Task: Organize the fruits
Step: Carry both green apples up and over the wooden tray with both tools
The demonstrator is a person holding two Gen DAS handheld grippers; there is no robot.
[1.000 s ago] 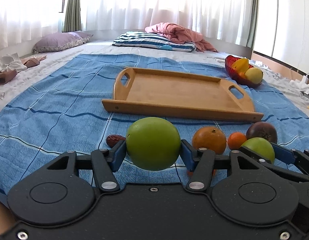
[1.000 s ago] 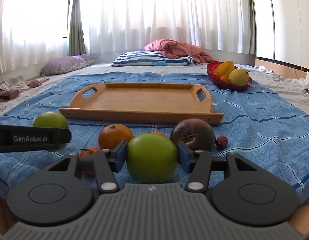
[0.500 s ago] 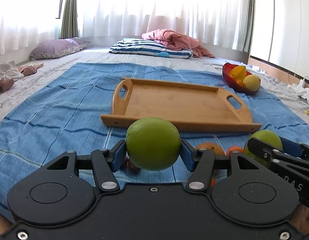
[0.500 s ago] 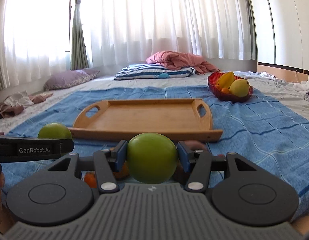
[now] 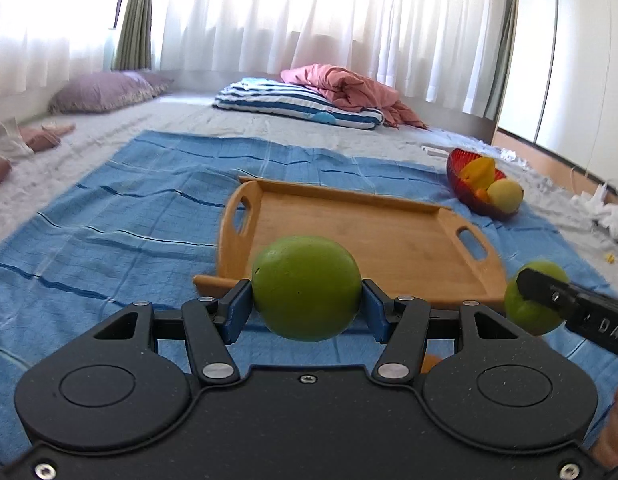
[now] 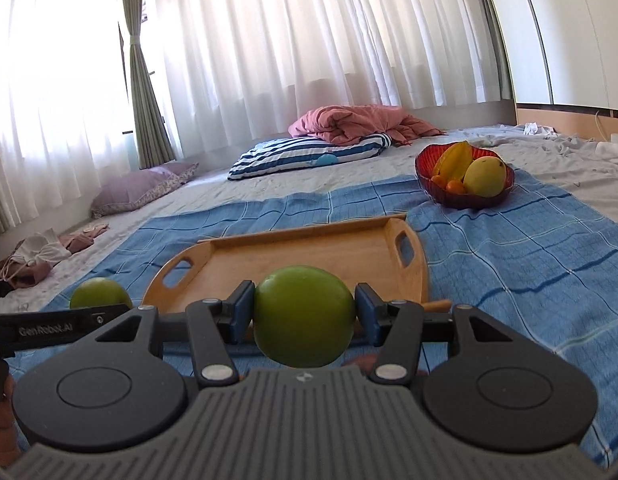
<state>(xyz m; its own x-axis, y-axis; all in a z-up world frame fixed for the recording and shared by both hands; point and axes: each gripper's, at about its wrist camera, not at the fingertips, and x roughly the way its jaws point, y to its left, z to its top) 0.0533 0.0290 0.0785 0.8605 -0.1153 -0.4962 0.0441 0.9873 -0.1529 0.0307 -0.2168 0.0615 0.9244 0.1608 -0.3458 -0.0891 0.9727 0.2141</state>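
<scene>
A green fruit is clamped in the left fingers and another in the right fingers; the wooden tray lies just ahead, below both.

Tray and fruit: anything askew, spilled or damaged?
Nothing stands out. The wooden tray lies flat on the blue blanket, with no fruit on it. Each gripper is shut on an intact green fruit: left, right. The red bowl sits upright with its fruit inside.
</scene>
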